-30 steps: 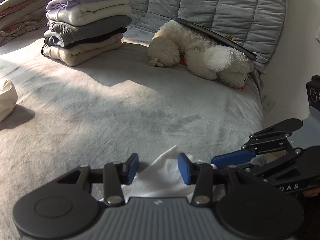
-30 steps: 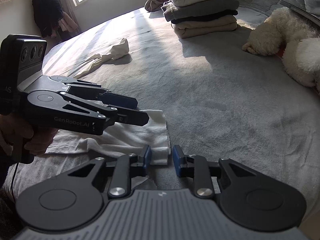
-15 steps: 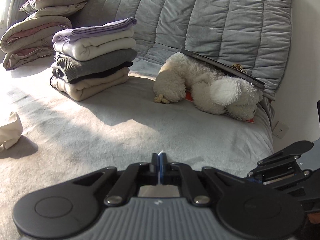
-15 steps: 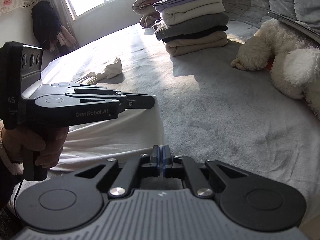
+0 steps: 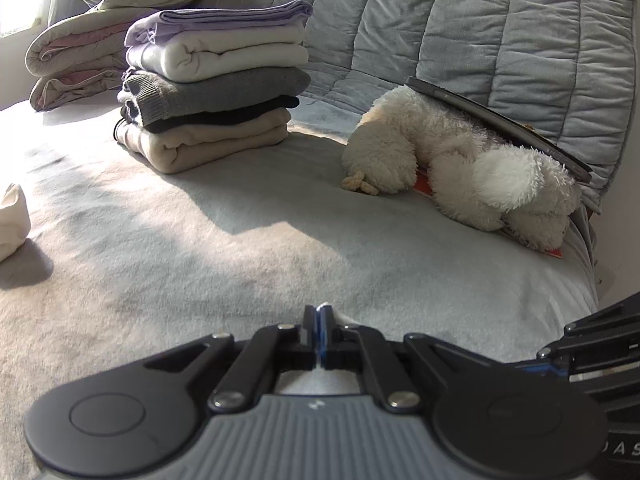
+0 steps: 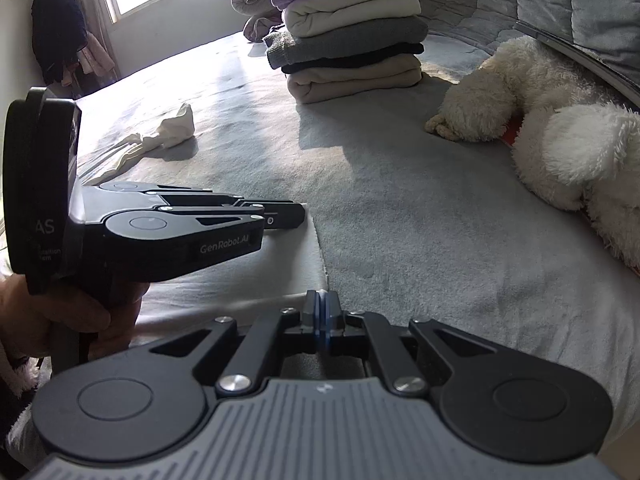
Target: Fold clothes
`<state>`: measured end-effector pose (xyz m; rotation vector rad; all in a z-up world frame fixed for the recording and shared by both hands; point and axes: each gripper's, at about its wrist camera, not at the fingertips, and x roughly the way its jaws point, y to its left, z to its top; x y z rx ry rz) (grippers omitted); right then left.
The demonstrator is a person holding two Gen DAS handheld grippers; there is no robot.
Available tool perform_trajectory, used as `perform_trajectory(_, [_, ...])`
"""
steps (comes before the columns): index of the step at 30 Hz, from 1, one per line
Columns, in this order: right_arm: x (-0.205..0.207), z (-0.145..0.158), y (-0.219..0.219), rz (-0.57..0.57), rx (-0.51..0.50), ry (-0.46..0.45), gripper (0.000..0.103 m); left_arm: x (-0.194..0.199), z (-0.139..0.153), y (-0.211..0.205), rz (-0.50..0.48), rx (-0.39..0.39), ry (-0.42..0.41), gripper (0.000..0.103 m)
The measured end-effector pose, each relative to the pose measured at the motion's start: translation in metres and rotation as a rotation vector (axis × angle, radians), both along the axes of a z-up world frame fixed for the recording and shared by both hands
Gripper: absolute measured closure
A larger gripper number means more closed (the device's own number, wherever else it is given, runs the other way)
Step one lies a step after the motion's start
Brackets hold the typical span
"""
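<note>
A white cloth [image 6: 260, 268] lies spread on the grey bed. My right gripper [image 6: 322, 306] is shut on the cloth's near corner, where the edge runs up into the blue pads. My left gripper [image 6: 294, 214], held by a hand [image 6: 60, 316], is shut on the cloth's far corner. In the left wrist view my left gripper [image 5: 320, 318] has its pads together, with a sliver of the white cloth [image 5: 316, 380] showing under and just past them. The right gripper [image 5: 600, 344] shows at that view's right edge.
A stack of folded clothes [image 5: 216, 92] stands at the back of the bed [image 5: 240, 264], with rolled quilts [image 5: 76, 52] behind it. A white plush dog [image 5: 460, 168] lies against the quilted headboard [image 5: 500, 32]. A crumpled cream garment [image 6: 168, 136] lies to the left.
Both grippers went from open around the white cloth's edge to shut on it. Both then moved forward across the bed, toward the stack and the plush dog.
</note>
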<state>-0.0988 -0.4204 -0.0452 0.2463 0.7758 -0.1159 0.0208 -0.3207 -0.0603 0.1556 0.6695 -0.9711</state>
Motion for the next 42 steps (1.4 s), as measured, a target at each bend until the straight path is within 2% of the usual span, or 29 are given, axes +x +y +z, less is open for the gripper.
perform_trajectory(3, [0.001, 0.002, -0.002, -0.021, -0.002, -0.005, 0.099, 0.000, 0.005, 0.008, 0.025, -0.009, 0.015, 0.098])
perform_trajectory(4, [0.001, 0.003, -0.003, -0.028, -0.005, -0.009, 0.096, -0.001, 0.008, 0.013, 0.037, -0.011, 0.013, 0.097])
perform_trajectory(5, [0.000, 0.005, -0.003, -0.032, -0.006, -0.014, 0.087, -0.002, 0.011, 0.017, 0.049, -0.012, 0.011, 0.093])
perform_trajectory(9, [0.000, 0.012, -0.001, -0.029, -0.010, -0.035, 0.087, -0.007, 0.024, 0.042, 0.103, -0.021, -0.001, 0.071])
perform_trajectory(13, [0.005, 0.017, 0.005, -0.020, -0.012, -0.047, 0.082, -0.008, 0.034, 0.080, 0.180, -0.021, -0.014, 0.061])
perform_trajectory(15, [0.008, 0.019, 0.011, -0.016, -0.016, -0.054, 0.071, -0.009, 0.037, 0.097, 0.213, -0.018, -0.014, 0.058])
perform_trajectory(20, [0.016, 0.024, 0.033, 0.007, -0.052, -0.068, 0.069, -0.012, 0.045, 0.140, 0.300, -0.003, -0.035, 0.048])
perform_trajectory(24, [0.027, 0.028, 0.058, 0.035, -0.080, -0.080, 0.065, -0.015, 0.049, 0.179, 0.385, 0.018, -0.053, 0.042])
perform_trajectory(30, [0.048, 0.032, 0.105, 0.124, -0.110, -0.090, 0.059, -0.016, 0.048, 0.240, 0.507, 0.083, -0.069, 0.039])
perform_trajectory(33, [0.059, 0.032, 0.135, 0.183, -0.126, -0.088, 0.058, -0.013, 0.044, 0.273, 0.572, 0.096, -0.047, 0.036])
perform_trajectory(42, [0.084, 0.026, 0.216, 0.349, -0.161, -0.080, 0.056, -0.014, 0.041, 0.366, 0.754, 0.125, -0.023, 0.033])
